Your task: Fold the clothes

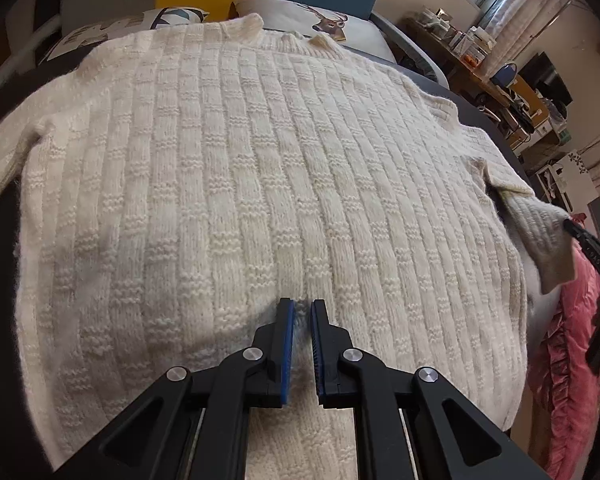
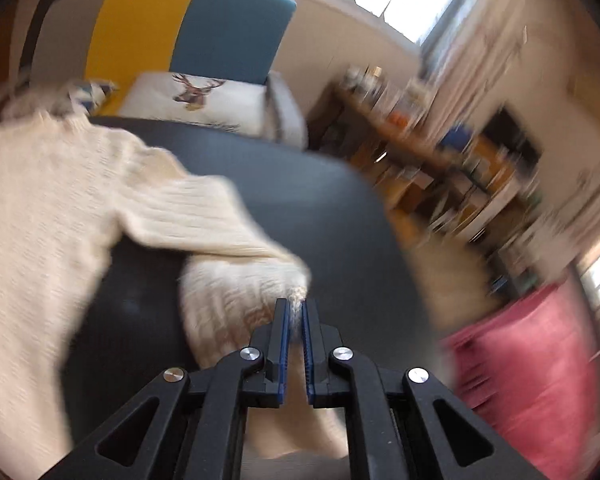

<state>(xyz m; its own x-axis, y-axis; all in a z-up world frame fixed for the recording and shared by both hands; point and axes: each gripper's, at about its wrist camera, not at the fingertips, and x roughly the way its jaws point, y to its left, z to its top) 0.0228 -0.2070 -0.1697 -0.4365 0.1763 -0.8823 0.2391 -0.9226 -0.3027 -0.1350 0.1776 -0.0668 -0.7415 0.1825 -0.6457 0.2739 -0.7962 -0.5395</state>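
Cream knit sweater [image 1: 236, 184] lies spread flat on the dark bed surface [image 2: 300, 184], body unfolded, collar [image 1: 256, 26] at the far end by the deer pillow [image 1: 320, 20], hem nearest the left wrist camera. Long axis of the body runs hem to collar, straight away from the left gripper [image 1: 301, 308] toward the headboard [image 2: 188, 20]; the knit ribs run the same way. Left sleeve [image 1: 8, 152] trails off toward the left edge, seemingly still out sideways. Right sleeve [image 2: 204, 220] angles out from the shoulder and down toward the right gripper [image 2: 296, 306], which has the cuff clamped between its blue pads, fabric bunched in the narrow gap. Left gripper: jaws drawn nearly together at the hem, a bit of knit fuzz between the pads, looks like a pinch on the hem but the gap is wider than on the right (I'd call it gripping, not certain). Progress, as a judgement: the body shows no fold line, so the main folds remain; the sleeve in hand fits either being brought in across the body or being pulled out to flatten. Right view is motion-blurred, so no detail on the cuff. Pink ruffled fabric [image 1: 560, 360] sits off the right edge, not part of this garment.
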